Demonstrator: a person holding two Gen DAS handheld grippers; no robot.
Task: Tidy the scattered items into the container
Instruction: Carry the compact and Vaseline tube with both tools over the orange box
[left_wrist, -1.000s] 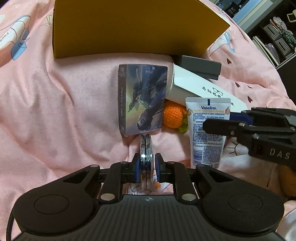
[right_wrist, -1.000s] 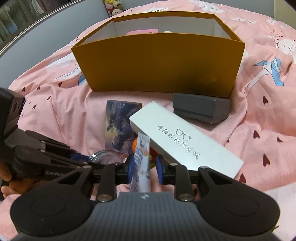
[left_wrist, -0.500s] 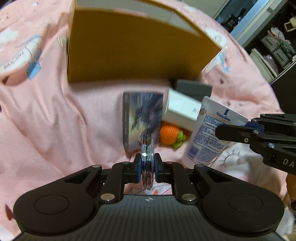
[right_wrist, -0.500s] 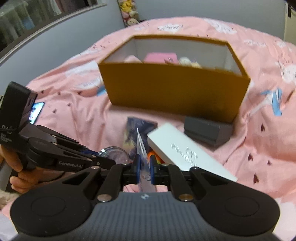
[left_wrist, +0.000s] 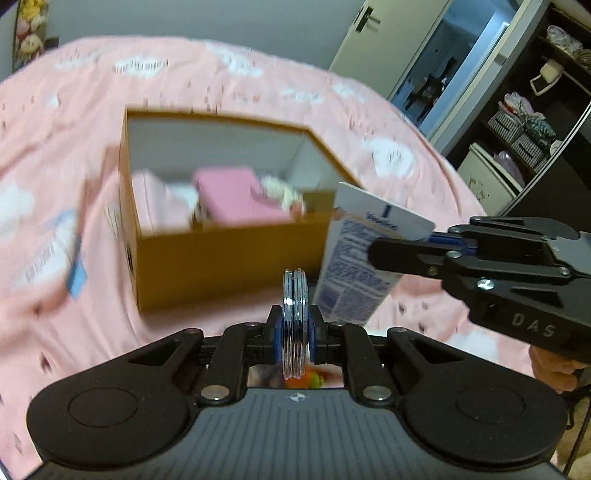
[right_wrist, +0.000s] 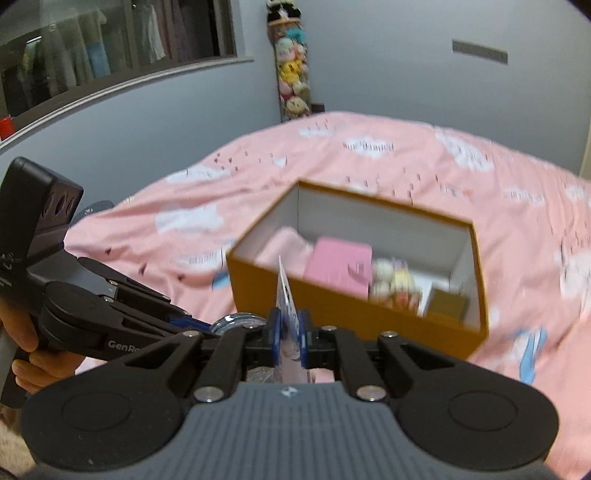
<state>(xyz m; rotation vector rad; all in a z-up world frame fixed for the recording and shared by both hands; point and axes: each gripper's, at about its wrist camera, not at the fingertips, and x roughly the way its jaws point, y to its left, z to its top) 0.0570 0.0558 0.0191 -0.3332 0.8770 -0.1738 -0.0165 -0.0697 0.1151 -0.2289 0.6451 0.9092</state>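
Now you've lifted both grippers off the bedspread (left_wrist: 221, 74): left gripper (left_wrist: 294, 334) clamps the round compact (left_wrist: 294, 317), right gripper (right_wrist: 289, 338) pinches the Vaseline tube (left_wrist: 354, 273), approaching the cardboard box's (left_wrist: 221, 266) near edge.

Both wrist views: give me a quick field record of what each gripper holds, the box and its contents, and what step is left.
left gripper: shut on round clear disc, held edge-on
right gripper: shut on Vaseline tube, gripped near its flat end
box: open-topped, tan, on pink bedspread
box contents: pink flat item, small plush toy, pale pink cloth; rest blurred
position: both grippers on the near side of the box, items not yet inside
step left: carry over the opening, release
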